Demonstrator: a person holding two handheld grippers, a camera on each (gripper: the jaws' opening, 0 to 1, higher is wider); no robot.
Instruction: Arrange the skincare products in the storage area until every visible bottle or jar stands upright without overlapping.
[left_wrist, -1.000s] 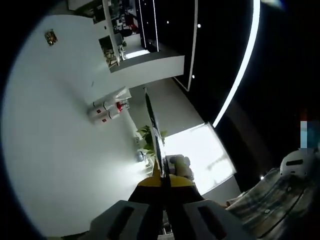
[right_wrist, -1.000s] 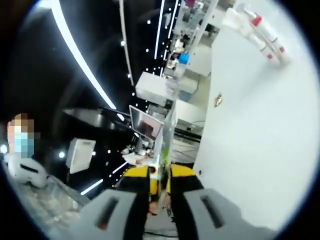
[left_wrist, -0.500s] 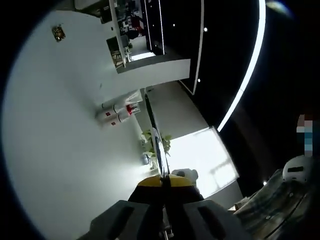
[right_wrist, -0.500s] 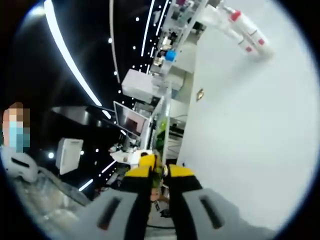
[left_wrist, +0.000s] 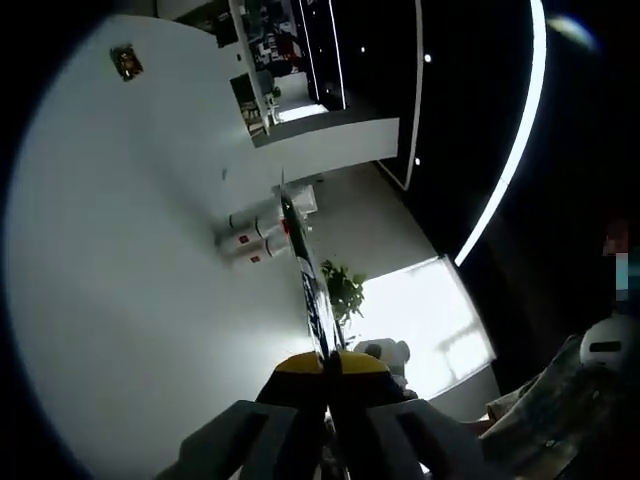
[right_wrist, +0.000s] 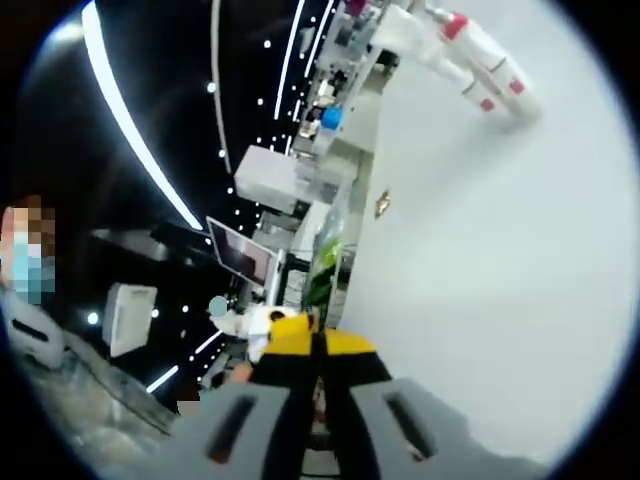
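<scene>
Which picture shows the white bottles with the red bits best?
The right gripper view: the white bottles look bigger there, lying on the white table. The left gripper view shows them smaller, partly behind a thin dark edge.

**White on white, with red and yellow accents**

The table (left_wrist: 130, 300) is plain white. The bottles (left_wrist: 250, 235) are white with small red labels and a red cap (right_wrist: 452, 24). Both the left gripper (left_wrist: 325, 365) and right gripper (right_wrist: 315, 345) are grey with yellow tips.
</scene>
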